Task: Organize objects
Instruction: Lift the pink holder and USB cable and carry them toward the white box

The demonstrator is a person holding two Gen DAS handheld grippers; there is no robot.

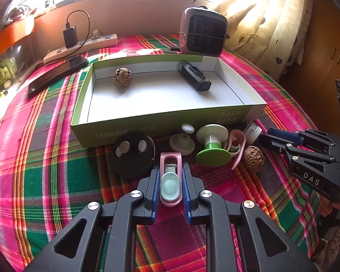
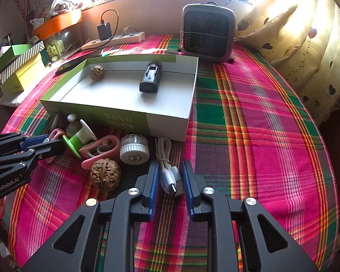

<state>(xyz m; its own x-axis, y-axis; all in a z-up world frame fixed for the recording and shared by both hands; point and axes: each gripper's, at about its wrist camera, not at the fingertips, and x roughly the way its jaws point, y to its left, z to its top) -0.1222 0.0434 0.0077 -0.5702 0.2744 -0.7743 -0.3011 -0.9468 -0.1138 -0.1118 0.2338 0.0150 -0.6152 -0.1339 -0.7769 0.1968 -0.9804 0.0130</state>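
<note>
The left tongs (image 1: 170,176) are closed around a pink plastic clip with a pale mint inner tongue (image 1: 170,179), oval and glossy, lying on the plaid cloth of the tabletop (image 1: 45,158) in front of the shallow green-and-white cardboard box (image 1: 124,127). The right tongs (image 2: 170,176) stand partly open on both sides of a white USB cable with a silver plug (image 2: 167,170), not pressing it.

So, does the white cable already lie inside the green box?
No, the white cable lies on the plaid cloth outside the green box, between the right gripper's fingers.
</note>
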